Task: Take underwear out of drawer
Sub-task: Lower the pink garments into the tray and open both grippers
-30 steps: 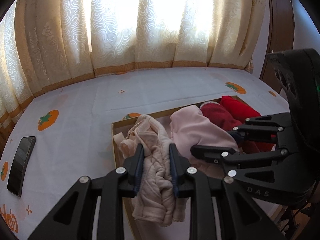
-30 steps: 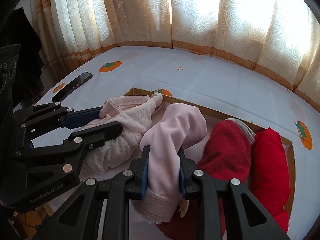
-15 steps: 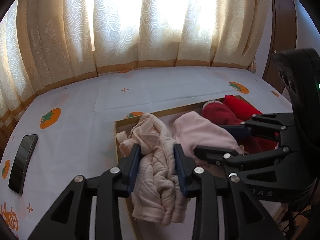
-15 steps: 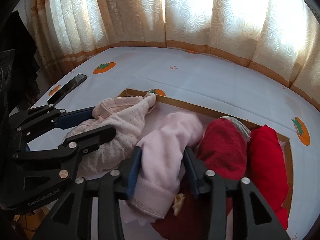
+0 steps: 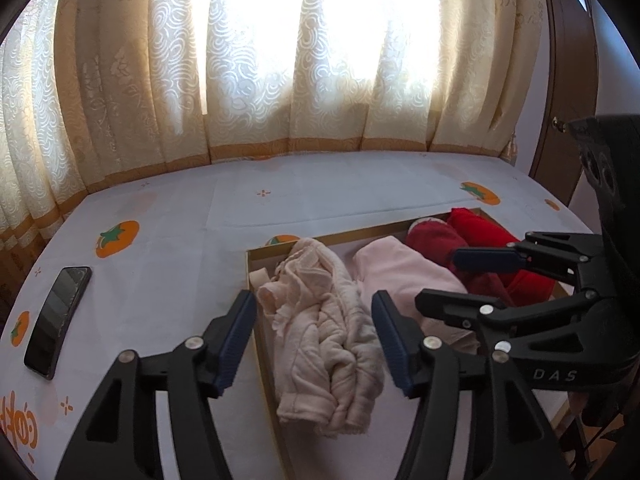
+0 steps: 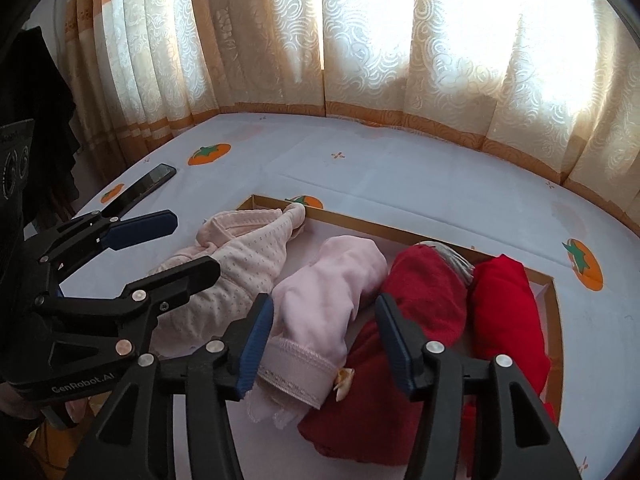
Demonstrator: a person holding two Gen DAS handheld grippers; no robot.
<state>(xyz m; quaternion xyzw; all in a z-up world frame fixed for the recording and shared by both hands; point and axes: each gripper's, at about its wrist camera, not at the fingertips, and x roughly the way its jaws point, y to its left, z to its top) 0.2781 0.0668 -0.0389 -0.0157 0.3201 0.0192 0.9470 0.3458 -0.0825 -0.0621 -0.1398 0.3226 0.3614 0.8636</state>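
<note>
Jaws opening on both — left gripper [image 5: 314, 334] around beige underwear [image 5: 326, 336], right gripper [image 6: 324, 338] around pink underwear [image 6: 324, 300] — neither pinched.

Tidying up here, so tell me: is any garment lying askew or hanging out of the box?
Yes. The beige garment lies crumpled across the box's left wall, spilling onto the sheet. The pink one overhangs the near edge.

The left gripper [image 5: 314, 336] occupies the lower centre of the left wrist view, pointing forward and downward. Its jaws are opening, and cloth lies between the blue pads without being pressed. The right gripper [image 6: 324, 340] occupies the lower centre of the right wrist view, likewise angled downward. Its jaws are opening, with cloth lying loose between them.
</note>
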